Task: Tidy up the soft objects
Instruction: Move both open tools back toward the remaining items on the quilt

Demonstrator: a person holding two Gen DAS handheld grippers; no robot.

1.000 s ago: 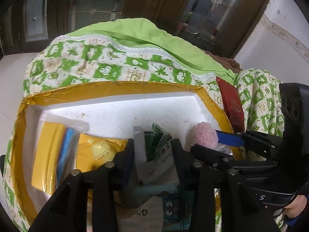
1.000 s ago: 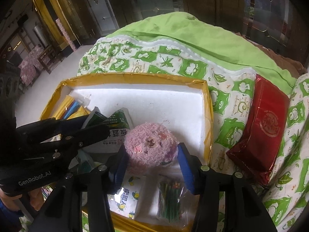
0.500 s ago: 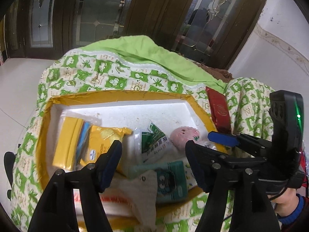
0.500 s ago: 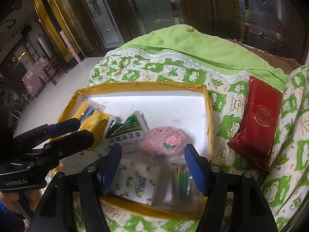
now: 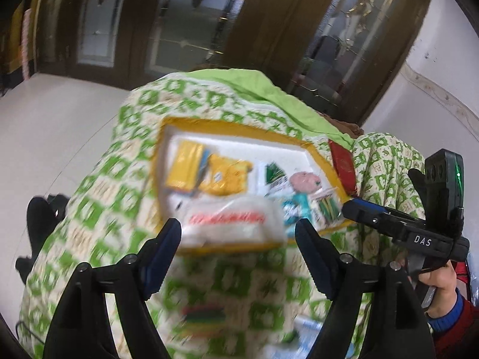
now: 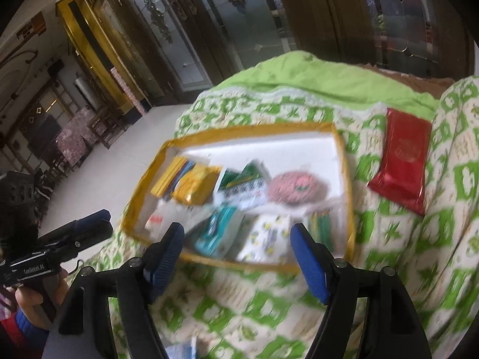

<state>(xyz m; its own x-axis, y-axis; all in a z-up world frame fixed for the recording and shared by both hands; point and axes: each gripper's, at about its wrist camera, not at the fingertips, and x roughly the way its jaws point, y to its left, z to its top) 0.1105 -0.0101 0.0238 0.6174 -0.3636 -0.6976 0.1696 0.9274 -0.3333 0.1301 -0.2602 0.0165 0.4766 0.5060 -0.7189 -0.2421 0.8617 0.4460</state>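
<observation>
"DAS" – right tongs (image 5: 347, 206); "GenRobot.AI" – left tongs (image 6: 98, 224)

The box (image 6: 341, 137) is white inside with a yellow edge, and it sits on a blanket (image 6: 398, 257) that is white with green pictures. Inside the box are yellow packs (image 6: 194, 185), a green and white pack (image 6: 242, 182) and a fuzzy pink ball (image 6: 295, 190). Beside the box lies a shiny red pack (image 6: 402, 161), and behind the box is a plain green cover (image 6: 323, 77).
</observation>
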